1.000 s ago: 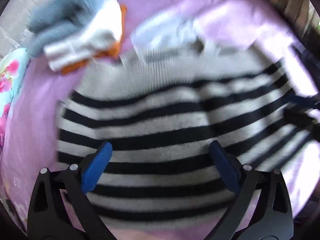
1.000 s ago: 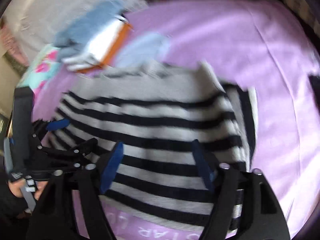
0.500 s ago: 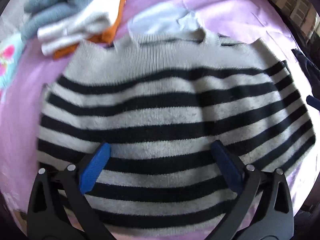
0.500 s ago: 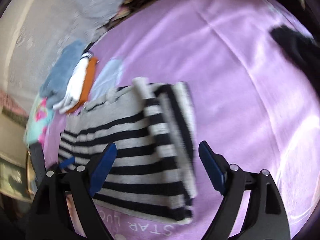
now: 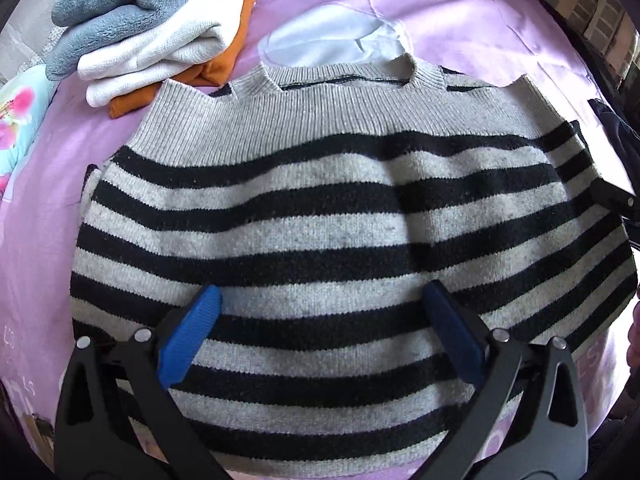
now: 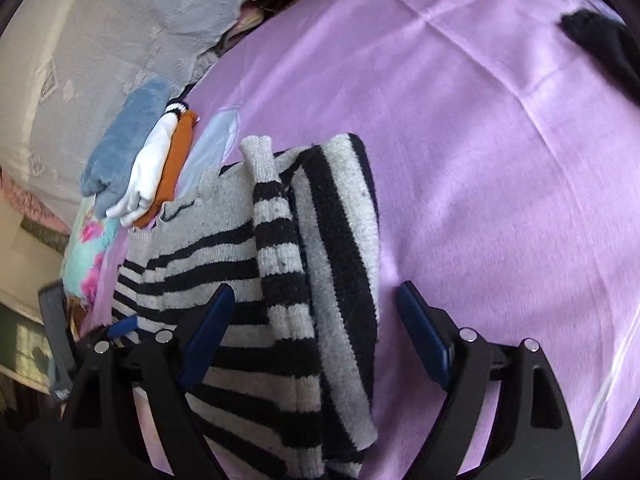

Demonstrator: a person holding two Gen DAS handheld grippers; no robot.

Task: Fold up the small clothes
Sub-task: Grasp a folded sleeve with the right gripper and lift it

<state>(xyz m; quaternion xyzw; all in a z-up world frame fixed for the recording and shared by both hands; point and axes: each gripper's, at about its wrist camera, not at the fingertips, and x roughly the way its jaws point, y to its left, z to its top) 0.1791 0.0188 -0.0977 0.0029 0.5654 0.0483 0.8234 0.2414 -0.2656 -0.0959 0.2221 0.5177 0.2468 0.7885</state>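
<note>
Bed: a lilac sheet [image 6: 460, 128] covers it, creased, with pale lettering near the close edge.
Far left: a grey embossed quilt [image 6: 100, 28] lies bunched beyond the sheet.
Left edge: a turquoise cloth with pink flowers [image 5: 16, 120].
Far right: a slatted brown-and-cream surface [image 5: 588, 4].
Light: bright daylight, strongest on the right of the sheet.

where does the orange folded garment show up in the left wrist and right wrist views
Left wrist: the orange garment lies at upper left, bottom of the folded stack, just beyond the striped sweater shoulder.
Right wrist: the orange garment sits left of centre, a narrow strip beside the white garment.
Shared landmark: the fluffy blue garment that tops the same stack in both views.
</note>
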